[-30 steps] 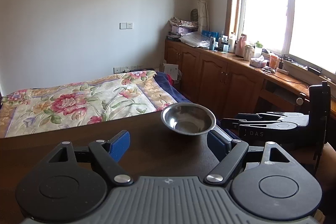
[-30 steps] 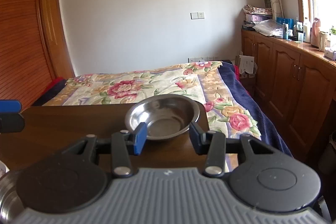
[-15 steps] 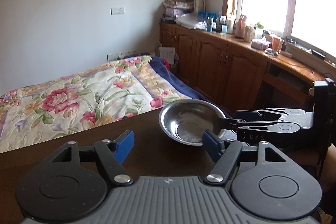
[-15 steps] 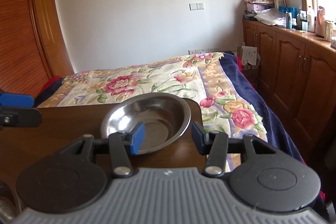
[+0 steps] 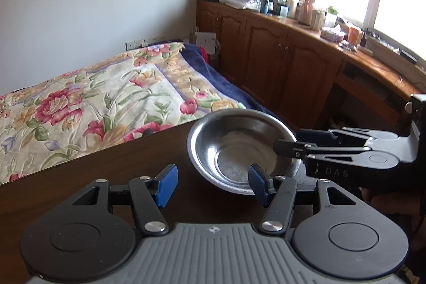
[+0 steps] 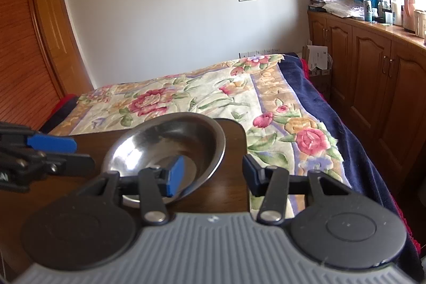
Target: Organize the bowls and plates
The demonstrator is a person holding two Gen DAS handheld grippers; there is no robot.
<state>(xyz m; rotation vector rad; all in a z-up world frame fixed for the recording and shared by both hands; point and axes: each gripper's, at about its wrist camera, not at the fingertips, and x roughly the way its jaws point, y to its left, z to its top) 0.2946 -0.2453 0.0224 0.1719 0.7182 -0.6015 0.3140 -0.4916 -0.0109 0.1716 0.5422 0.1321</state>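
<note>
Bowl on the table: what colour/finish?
Plain shiny silver metal bowl, no pattern. It shows best in the left wrist view.

One steel bowl (image 5: 241, 151), two grippers, one table (image 5: 80, 177), one bed (image 5: 93, 97).

Bare table (image 5: 87, 177) left of the steel bowl (image 5: 239, 151), open for passage. Right side blocked by right gripper (image 5: 286, 144) reaching over bowl rim. Bed (image 6: 213, 97) directly beyond table edge.
</note>
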